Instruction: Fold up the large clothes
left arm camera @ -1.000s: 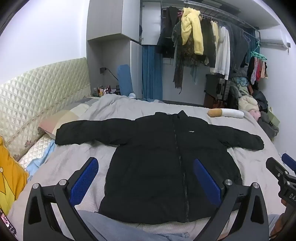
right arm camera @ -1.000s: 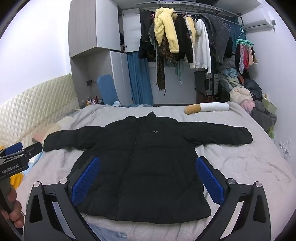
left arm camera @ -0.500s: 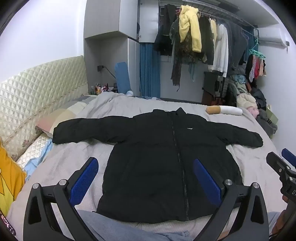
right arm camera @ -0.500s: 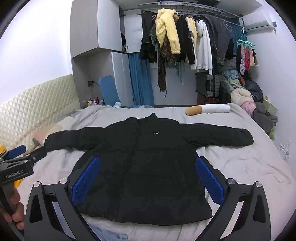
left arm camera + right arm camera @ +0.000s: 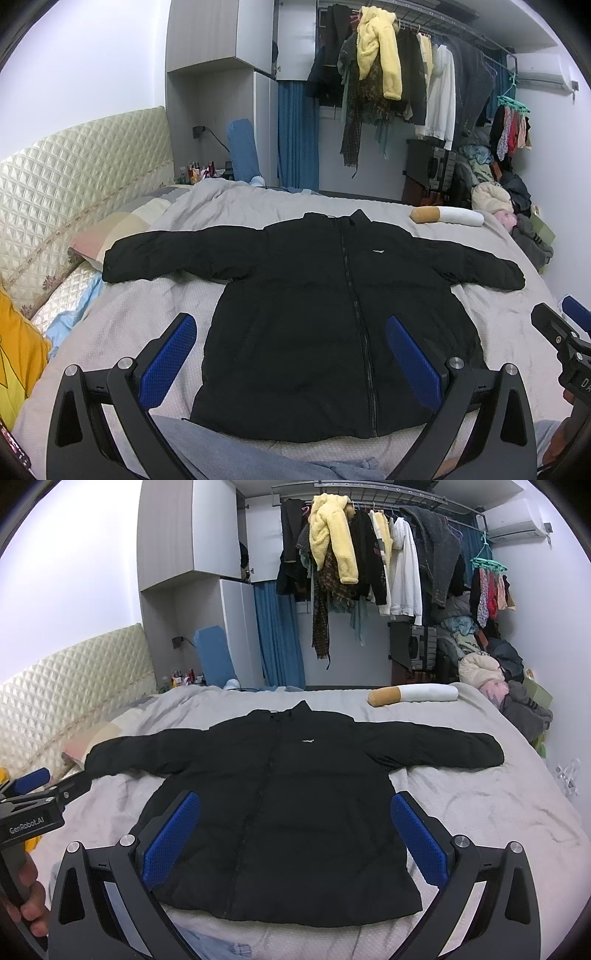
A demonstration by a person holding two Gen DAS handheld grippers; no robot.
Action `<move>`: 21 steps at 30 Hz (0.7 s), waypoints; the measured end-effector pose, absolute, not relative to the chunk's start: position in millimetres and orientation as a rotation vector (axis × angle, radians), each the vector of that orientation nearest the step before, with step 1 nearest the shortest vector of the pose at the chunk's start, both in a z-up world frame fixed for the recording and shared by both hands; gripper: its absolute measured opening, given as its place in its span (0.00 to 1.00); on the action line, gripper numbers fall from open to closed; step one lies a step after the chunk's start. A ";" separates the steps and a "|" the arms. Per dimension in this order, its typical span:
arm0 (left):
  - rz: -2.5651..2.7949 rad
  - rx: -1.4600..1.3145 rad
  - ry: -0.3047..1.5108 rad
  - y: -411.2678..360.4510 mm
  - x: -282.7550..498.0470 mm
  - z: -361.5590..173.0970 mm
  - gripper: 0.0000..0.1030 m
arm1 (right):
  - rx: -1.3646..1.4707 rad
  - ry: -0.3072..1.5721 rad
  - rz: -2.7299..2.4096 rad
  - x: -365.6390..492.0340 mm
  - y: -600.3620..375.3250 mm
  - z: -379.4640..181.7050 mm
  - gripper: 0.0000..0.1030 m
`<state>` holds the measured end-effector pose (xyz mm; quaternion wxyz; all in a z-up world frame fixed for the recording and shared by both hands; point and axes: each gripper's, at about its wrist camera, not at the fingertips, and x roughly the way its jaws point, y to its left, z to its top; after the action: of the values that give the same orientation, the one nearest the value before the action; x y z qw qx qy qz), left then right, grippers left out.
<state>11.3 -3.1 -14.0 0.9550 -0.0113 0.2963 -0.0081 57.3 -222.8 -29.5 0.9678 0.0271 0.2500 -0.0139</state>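
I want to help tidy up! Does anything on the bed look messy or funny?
The black jacket lies flat and zipped, sleeves spread. One odd thing: a cigarette-shaped pillow lies beyond the collar.
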 end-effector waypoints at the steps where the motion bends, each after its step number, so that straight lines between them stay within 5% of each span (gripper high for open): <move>1: -0.015 -0.024 0.602 -2.7 11.5 -14.3 1.00 | 0.053 0.505 -0.031 57.2 -222.5 -29.3 1.00; 21: -0.009 -0.023 0.603 -0.9 11.4 -20.6 1.00 | 0.050 0.515 -0.056 56.6 -227.0 -35.0 1.00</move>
<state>11.4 -0.9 -20.6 0.9548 -0.0112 0.2971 -0.0046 56.6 -227.0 -35.0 0.9663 0.0249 0.2547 -0.0276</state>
